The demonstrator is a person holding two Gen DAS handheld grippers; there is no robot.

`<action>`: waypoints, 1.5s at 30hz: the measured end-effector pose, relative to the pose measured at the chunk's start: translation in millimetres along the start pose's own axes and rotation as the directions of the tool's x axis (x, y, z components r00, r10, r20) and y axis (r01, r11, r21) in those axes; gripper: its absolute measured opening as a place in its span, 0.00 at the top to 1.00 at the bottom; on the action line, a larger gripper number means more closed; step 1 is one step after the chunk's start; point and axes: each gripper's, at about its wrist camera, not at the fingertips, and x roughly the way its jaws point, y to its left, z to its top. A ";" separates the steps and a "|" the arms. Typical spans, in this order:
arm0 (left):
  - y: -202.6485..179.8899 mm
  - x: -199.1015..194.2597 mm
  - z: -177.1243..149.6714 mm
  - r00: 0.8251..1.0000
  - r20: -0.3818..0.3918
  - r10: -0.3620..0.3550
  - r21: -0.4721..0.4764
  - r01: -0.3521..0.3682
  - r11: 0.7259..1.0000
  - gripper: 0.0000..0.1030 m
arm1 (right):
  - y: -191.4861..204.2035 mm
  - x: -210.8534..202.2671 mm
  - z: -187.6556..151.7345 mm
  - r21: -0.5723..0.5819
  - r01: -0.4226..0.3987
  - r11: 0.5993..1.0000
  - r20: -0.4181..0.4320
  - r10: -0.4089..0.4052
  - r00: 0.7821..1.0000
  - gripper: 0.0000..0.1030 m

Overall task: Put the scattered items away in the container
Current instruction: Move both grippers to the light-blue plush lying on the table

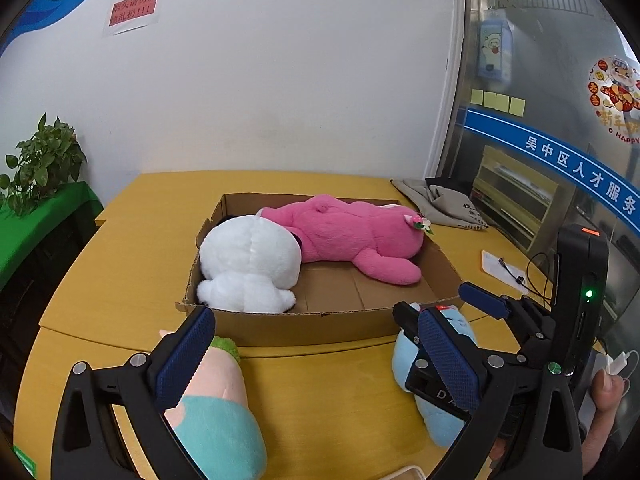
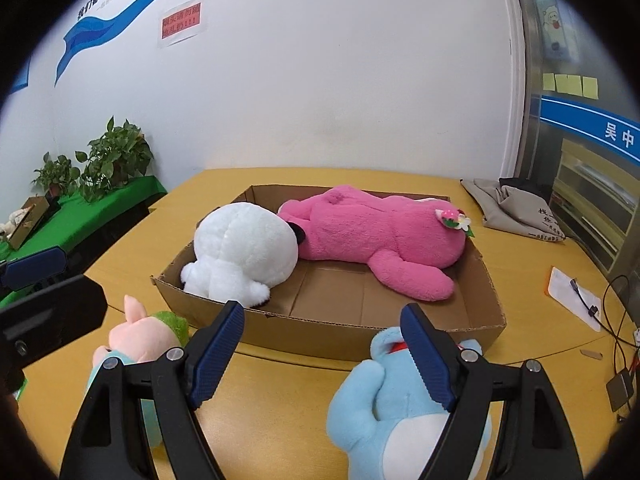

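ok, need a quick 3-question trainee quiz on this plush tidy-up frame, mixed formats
1. True or false: the big pink plush toy lies inside the shallow cardboard box.
2. Which toy shares the box with it? A) round white plush toy B) light blue plush toy C) peach plush toy with green collar
3. How many plush toys lie on the yellow wooden table outside the box?

Key: 1 true; 2 A; 3 two.
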 end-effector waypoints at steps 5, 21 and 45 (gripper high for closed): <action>-3.1 -5.0 -3.4 1.000 0.005 -0.011 -0.007 0.011 1.000 0.00 | 3.5 -7.0 -1.9 -0.010 -0.019 1.000 0.003 0.019 1.000 0.22; -3.8 1.9 -13.7 0.998 -0.020 -0.052 -0.017 0.051 0.999 0.00 | -2.8 -18.9 -11.4 0.006 0.027 1.000 0.001 -0.027 1.000 0.22; -20.8 25.8 -23.1 0.994 -0.077 -0.080 -0.045 0.077 0.996 0.00 | -51.8 -22.3 -24.9 0.091 0.016 0.996 -0.014 -0.014 1.000 0.22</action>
